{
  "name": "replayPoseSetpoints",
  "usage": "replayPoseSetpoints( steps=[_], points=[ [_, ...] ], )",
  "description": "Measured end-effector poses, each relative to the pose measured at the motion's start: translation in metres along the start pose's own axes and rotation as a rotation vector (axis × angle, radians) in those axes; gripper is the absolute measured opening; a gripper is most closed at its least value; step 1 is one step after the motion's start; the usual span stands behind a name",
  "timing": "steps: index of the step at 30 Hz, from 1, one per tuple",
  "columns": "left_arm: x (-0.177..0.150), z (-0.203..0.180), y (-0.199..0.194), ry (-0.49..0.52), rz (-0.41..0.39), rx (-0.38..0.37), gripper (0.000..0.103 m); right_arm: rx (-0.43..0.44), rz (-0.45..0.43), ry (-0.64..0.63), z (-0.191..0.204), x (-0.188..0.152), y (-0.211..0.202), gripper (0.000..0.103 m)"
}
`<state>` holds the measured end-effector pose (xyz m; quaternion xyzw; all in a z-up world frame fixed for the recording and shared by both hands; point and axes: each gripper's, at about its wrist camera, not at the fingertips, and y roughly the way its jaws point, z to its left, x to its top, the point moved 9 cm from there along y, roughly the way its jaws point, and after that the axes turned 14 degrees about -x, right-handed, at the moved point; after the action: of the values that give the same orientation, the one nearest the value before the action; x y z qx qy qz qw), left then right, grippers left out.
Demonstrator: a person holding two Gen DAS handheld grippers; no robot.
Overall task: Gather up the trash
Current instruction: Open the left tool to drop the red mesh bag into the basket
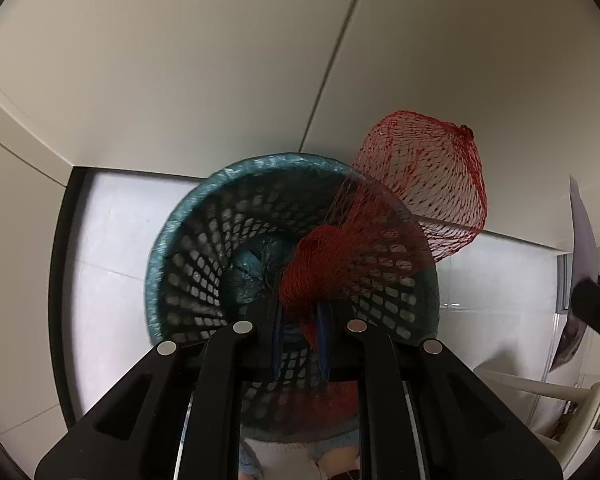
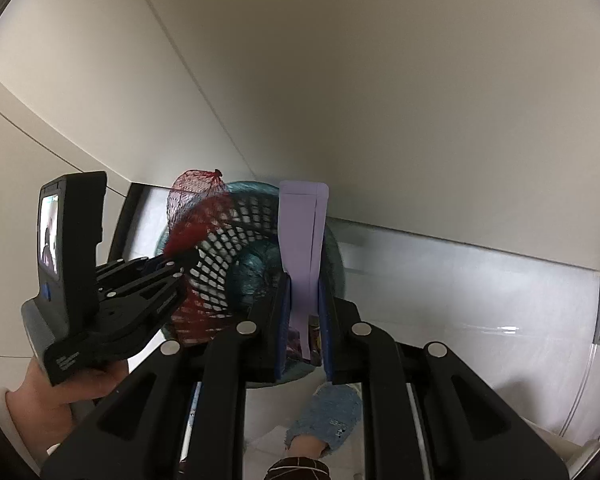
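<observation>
A round black mesh waste basket (image 1: 204,264) with a teal bag liner stands on the floor by the wall; it also shows in the right wrist view (image 2: 236,244). My left gripper (image 1: 300,320) is shut on a red net bag (image 1: 432,184) and holds it over the basket's opening. The net bag also shows in the right wrist view (image 2: 196,200), with my left gripper (image 2: 180,260) at the basket's left rim. My right gripper (image 2: 304,320) is shut on a flat lilac carton (image 2: 300,236), held upright over the basket's right side.
A pale cabinet wall (image 1: 220,80) rises right behind the basket. Light floor tiles (image 1: 112,224) surround it. The person's blue slipper (image 2: 328,416) is on the floor just in front of the basket. A white chair (image 1: 548,400) stands at the right.
</observation>
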<state>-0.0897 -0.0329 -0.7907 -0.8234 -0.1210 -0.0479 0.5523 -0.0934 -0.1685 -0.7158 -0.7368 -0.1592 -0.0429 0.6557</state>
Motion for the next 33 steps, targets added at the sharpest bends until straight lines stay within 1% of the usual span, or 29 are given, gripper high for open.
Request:
replayPoseSetpoints(
  steps=[3, 4, 6, 8, 9, 12, 13, 15, 17, 19, 25, 29, 33],
  points=[
    [0.000, -0.005, 0.005, 0.015, 0.002, -0.009, 0.015, -0.009, 0.002, 0.000, -0.002, 0.000, 0.000, 0.012],
    [-0.001, -0.008, 0.009, 0.020, 0.005, -0.013, 0.018, -0.010, 0.005, 0.003, -0.002, 0.000, 0.000, 0.012],
    [-0.001, -0.005, 0.014, 0.024, 0.006, -0.007, 0.020, -0.011, 0.008, 0.007, 0.007, 0.004, -0.001, 0.012],
    [-0.002, -0.004, 0.013, 0.027, 0.008, -0.006, 0.030, -0.009, 0.005, 0.008, 0.006, 0.006, -0.002, 0.012],
    [-0.003, -0.003, 0.011, 0.028, 0.008, -0.003, 0.040, -0.006, 0.004, 0.009, 0.005, 0.011, -0.001, 0.013],
    [-0.004, 0.002, 0.004, 0.032, -0.001, 0.010, 0.050, 0.002, -0.003, 0.007, 0.004, 0.013, -0.003, 0.013],
    [-0.004, 0.002, -0.001, 0.030, -0.003, 0.016, 0.059, 0.007, -0.006, 0.007, 0.004, 0.013, -0.004, 0.013],
    [-0.006, 0.010, -0.012, 0.025, -0.019, 0.032, 0.069, 0.017, -0.010, 0.006, 0.010, 0.014, -0.005, 0.013],
    [-0.010, 0.018, -0.023, 0.014, -0.024, 0.041, 0.074, 0.029, -0.014, 0.004, 0.018, 0.015, -0.005, 0.013],
    [-0.014, 0.026, -0.034, -0.003, -0.029, 0.051, 0.086, 0.040, -0.021, 0.001, 0.027, 0.016, -0.005, 0.013],
    [-0.022, 0.040, -0.053, -0.005, -0.035, 0.063, 0.097, 0.054, -0.024, -0.004, 0.048, 0.017, 0.002, 0.013],
    [-0.022, 0.042, -0.055, -0.017, -0.041, 0.054, 0.097, 0.049, -0.025, 0.000, 0.049, 0.019, 0.005, 0.013],
    [-0.014, 0.039, -0.053, -0.021, -0.052, 0.051, 0.097, 0.036, -0.024, 0.005, 0.042, 0.020, 0.004, 0.013]
  ],
)
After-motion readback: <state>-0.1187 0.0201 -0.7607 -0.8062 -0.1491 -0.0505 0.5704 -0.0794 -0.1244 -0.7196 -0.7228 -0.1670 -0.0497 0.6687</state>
